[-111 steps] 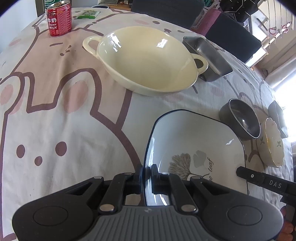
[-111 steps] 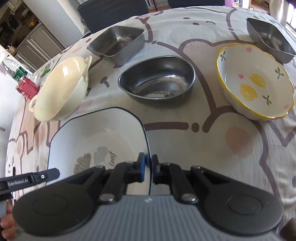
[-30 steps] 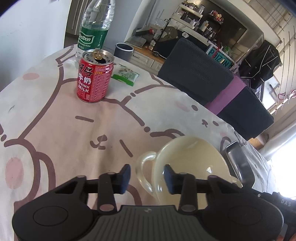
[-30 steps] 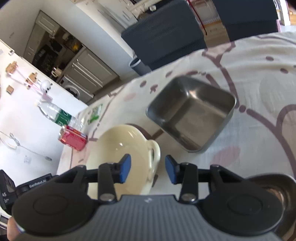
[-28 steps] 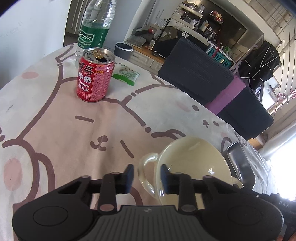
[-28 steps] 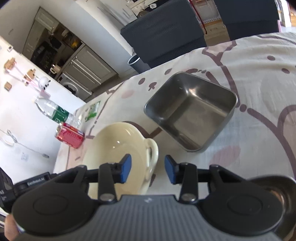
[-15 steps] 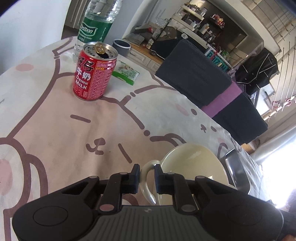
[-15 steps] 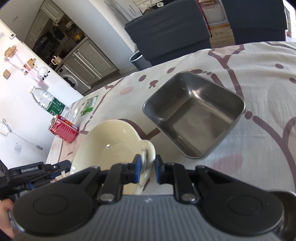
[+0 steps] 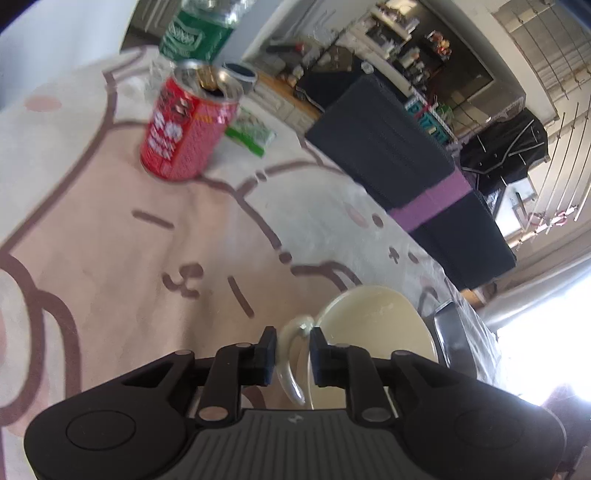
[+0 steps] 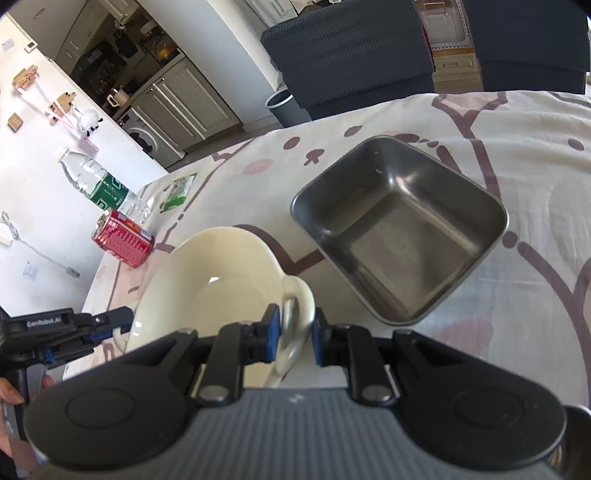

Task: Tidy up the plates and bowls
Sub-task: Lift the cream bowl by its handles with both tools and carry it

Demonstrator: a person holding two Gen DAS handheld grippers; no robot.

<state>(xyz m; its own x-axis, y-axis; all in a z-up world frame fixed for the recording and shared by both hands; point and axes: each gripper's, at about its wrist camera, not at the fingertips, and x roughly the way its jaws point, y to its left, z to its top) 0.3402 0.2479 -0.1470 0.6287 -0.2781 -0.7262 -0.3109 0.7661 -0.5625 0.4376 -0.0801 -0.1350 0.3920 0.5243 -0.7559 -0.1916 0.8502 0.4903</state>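
The cream two-handled bowl [image 10: 221, 280] is sitting on the tabletop [image 9: 110, 240], which is covered by a cloth printed with pink and brown cartoon shapes. The left tongs [image 9: 292, 356] are reaching down onto the bowl's left loop handle [image 9: 291, 354], with a dark pad on either side of the loop; the jaws have just been closing and then easing very slightly apart, and they are standing narrowly apart on the handle. The left view is smeared, so contact on both pads looks likely rather than certain. The right tongs [image 10: 295, 338] are doing the same on the opposite loop handle [image 10: 297, 321]: the blue-faced pads are pressing against both sides of it, the jaws having just narrowed onto it, with only the handle's width left between them. In the right wrist view the left tongs are showing at the far left edge, against the bowl's far side.

A square steel dish [image 10: 399, 232] is lying just beside the bowl, on the right-handle side, apart from it. A red drink can [image 9: 186, 129] is standing upright further back on the cloth, with a green-labelled water bottle [image 9: 194, 31] behind it and a small green packet [image 9: 251, 131] next to the can. Dark chairs [image 9: 388, 158] are standing along the far edge.
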